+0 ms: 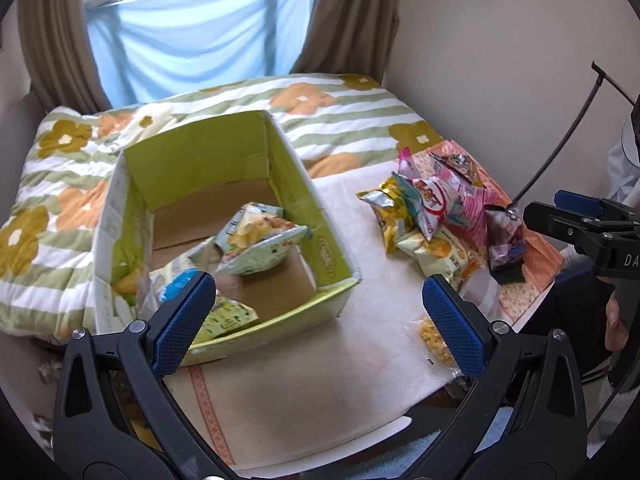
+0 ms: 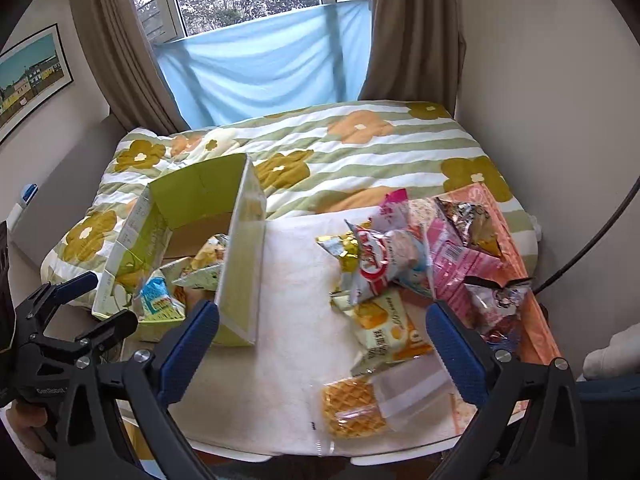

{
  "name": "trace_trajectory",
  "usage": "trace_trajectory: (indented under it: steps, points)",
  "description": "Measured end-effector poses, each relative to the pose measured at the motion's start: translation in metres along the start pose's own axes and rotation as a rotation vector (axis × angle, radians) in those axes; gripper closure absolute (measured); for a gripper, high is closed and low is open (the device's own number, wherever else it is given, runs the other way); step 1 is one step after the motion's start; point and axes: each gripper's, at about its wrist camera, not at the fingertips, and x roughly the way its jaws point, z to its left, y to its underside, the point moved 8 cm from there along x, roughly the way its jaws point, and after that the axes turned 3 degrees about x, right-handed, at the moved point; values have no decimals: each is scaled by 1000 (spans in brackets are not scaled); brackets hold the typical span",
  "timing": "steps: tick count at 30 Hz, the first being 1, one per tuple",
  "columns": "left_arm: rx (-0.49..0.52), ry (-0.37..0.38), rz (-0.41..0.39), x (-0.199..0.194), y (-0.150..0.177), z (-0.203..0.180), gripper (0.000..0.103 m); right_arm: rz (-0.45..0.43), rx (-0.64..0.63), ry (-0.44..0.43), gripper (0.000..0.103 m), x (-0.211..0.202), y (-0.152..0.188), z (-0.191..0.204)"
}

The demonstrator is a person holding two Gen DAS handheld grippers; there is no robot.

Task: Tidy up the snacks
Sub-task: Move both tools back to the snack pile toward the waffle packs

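A green cardboard box (image 1: 320, 216) (image 2: 240, 264) stands open on the white cloth and holds several snack packs (image 1: 256, 244). A pile of loose snack packs (image 1: 432, 208) (image 2: 400, 264) lies to its right, with a clear waffle pack (image 2: 354, 410) nearest me. My left gripper (image 1: 320, 320) is open and empty, over the box's near right corner. My right gripper (image 2: 322, 348) is open and empty, above the cloth just left of the waffle pack and the pile. Each gripper shows at the edge of the other's view (image 1: 576, 216) (image 2: 76, 300).
The cloth-covered table (image 1: 304, 392) sits against a bed with a flowered striped quilt (image 2: 360, 148). A pink mat (image 2: 532, 320) lies under the pile at the table's right edge. A wall is at the right, a curtained window behind.
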Motion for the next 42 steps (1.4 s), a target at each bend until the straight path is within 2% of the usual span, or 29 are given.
trace_trajectory:
  steps: [4,8,14,18,22,27,33,35,37,39,42]
  points:
    - [13,11,83,28,14,-50,0,32,-11,-14,0,0,14,-46]
    - [-28,13,173,56,37,-91,0,91,-63,-56,0,10,30,-80]
    - [-128,-76,261,86,71,-117,0,208,-146,-172,0,44,62,-108]
    - [-212,-134,299,97,96,-122,0,286,-192,-234,0,75,88,-115]
    - [-278,-136,324,111,119,-133,0,340,-206,-289,0,102,112,-111]
    - [-251,-171,347,131,138,-150,0,368,-244,-299,0,128,127,-107]
    - [-251,-147,350,142,148,-159,0,412,-205,-345,0,147,143,-101]
    - [-253,-143,345,144,148,-160,0,396,-208,-351,0,145,145,-98]
    - [-253,-138,342,146,147,-162,0,386,-232,-333,6,145,146,-96]
    - [-248,-130,340,148,148,-166,0,378,-242,-309,18,142,146,-96]
    - [-243,-123,340,154,147,-170,0,371,-227,-322,25,142,145,-102]
